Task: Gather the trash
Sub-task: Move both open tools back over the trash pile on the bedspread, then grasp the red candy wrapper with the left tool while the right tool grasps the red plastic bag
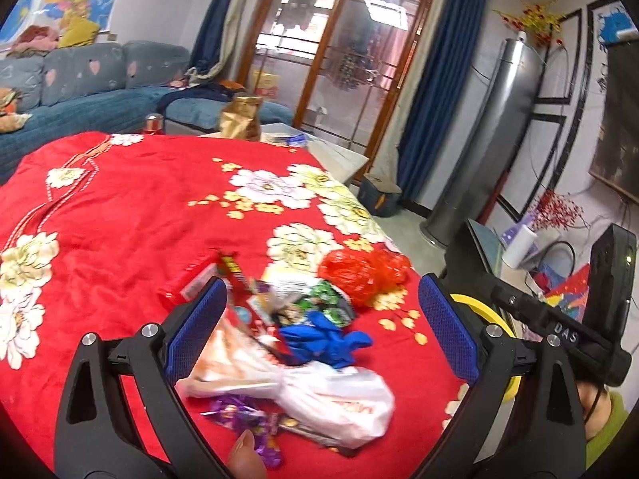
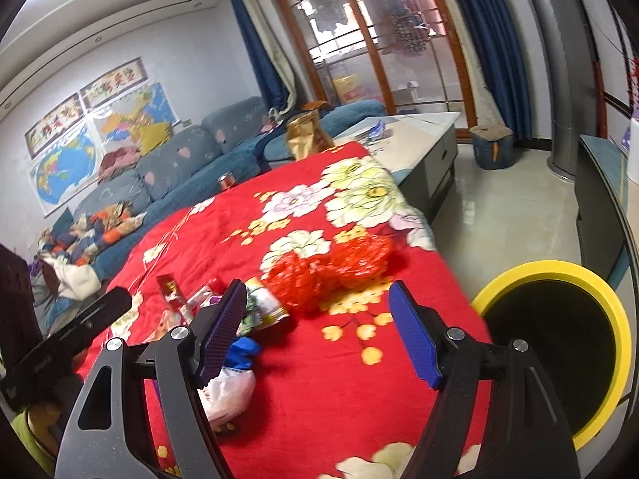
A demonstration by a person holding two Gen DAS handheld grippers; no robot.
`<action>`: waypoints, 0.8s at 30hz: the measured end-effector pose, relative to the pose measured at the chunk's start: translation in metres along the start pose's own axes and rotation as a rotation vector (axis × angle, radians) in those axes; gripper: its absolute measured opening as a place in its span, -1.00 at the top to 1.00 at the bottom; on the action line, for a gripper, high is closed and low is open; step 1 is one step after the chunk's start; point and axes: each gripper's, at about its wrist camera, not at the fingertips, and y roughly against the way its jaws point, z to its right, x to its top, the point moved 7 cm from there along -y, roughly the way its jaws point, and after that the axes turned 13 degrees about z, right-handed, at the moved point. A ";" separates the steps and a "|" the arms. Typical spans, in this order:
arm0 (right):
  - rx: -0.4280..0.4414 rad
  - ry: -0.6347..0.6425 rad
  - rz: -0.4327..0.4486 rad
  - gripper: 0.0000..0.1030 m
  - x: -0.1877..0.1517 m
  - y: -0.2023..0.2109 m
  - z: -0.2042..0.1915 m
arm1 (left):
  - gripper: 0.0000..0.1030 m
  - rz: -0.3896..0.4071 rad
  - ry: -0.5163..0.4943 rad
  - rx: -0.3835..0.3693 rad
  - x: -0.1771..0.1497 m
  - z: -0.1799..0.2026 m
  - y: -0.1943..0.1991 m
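Jaws of both the left gripper (image 1: pixel 319 319) and the right gripper (image 2: pixel 315 333) stand wide apart and grip nothing. On the red flowered surface (image 1: pixel 131 207) lies the trash: a crumpled red plastic bag (image 1: pixel 361 275), a blue glove (image 1: pixel 323 339), a white bag (image 1: pixel 327 399), and coloured wrappers (image 1: pixel 315 303) heaped together. Just beside the surface is a black bin with yellow rim (image 2: pixel 559 343).

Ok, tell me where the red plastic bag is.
The red bag lies on the floral blanket, toward the edge nearest the yellow bin, right of the wrapper pile.
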 end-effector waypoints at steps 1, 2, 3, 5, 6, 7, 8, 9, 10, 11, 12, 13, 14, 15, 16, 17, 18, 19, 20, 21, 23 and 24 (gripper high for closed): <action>0.006 0.005 -0.003 -0.38 0.000 -0.001 -0.003 | -0.71 0.002 0.005 0.010 0.001 -0.006 0.001; 0.012 0.012 -0.010 -0.38 -0.002 -0.004 -0.008 | -0.71 0.005 0.009 0.019 0.002 -0.010 0.002; 0.017 0.017 -0.013 -0.38 -0.002 -0.006 -0.011 | -0.71 0.005 0.012 0.026 0.003 -0.015 0.002; 0.027 0.030 -0.024 -0.38 -0.004 -0.011 -0.019 | -0.71 0.007 0.021 0.044 0.004 -0.023 0.004; 0.029 0.036 -0.030 -0.38 -0.004 -0.015 -0.022 | -0.71 0.007 0.026 0.057 0.005 -0.030 0.004; 0.035 0.044 -0.034 -0.38 -0.005 -0.018 -0.027 | -0.71 0.003 0.030 0.069 0.005 -0.034 0.003; 0.039 0.050 -0.037 -0.38 -0.006 -0.021 -0.031 | -0.71 0.000 0.032 0.077 0.005 -0.037 0.002; 0.041 0.059 -0.043 -0.38 -0.007 -0.026 -0.034 | -0.71 -0.006 0.039 0.090 0.005 -0.042 0.001; 0.043 0.063 -0.046 -0.38 -0.008 -0.029 -0.037 | -0.71 -0.012 0.049 0.096 0.005 -0.046 0.000; 0.046 0.071 -0.052 -0.38 -0.010 -0.033 -0.040 | -0.70 -0.014 0.057 0.098 0.006 -0.050 -0.001; 0.045 0.077 -0.057 -0.38 -0.010 -0.036 -0.041 | -0.65 -0.015 0.058 0.100 0.007 -0.052 -0.001; 0.045 0.083 -0.065 -0.38 -0.011 -0.042 -0.043 | -0.63 -0.021 0.058 0.103 0.008 -0.053 -0.002; 0.045 0.087 -0.070 -0.38 -0.012 -0.046 -0.044 | -0.57 -0.027 0.060 0.103 0.008 -0.055 -0.004; 0.042 0.090 -0.076 -0.38 -0.012 -0.051 -0.045 | -0.53 -0.032 0.064 0.102 0.009 -0.055 -0.007; 0.034 0.095 -0.088 -0.38 -0.014 -0.057 -0.046 | -0.51 -0.038 0.070 0.099 0.010 -0.055 -0.009; 0.030 0.097 -0.097 -0.38 -0.014 -0.063 -0.046 | -0.45 -0.043 0.073 0.094 0.011 -0.056 -0.010; 0.028 0.099 -0.103 -0.38 -0.015 -0.068 -0.045 | -0.35 -0.047 0.075 0.090 0.011 -0.056 -0.013; 0.018 0.104 -0.115 -0.38 -0.016 -0.075 -0.044 | -0.33 -0.056 0.075 0.085 0.012 -0.056 -0.016; 0.010 0.107 -0.124 -0.38 -0.017 -0.080 -0.043 | -0.30 -0.062 0.076 0.084 0.011 -0.056 -0.018; 0.006 0.108 -0.130 -0.38 -0.018 -0.086 -0.042 | -0.20 -0.074 0.078 0.080 0.011 -0.057 -0.023; -0.012 0.108 -0.144 -0.38 -0.020 -0.096 -0.039 | -0.13 -0.092 0.084 0.076 0.009 -0.057 -0.028; -0.016 0.106 -0.153 -0.38 -0.020 -0.102 -0.037 | -0.08 -0.108 0.093 0.075 0.007 -0.058 -0.033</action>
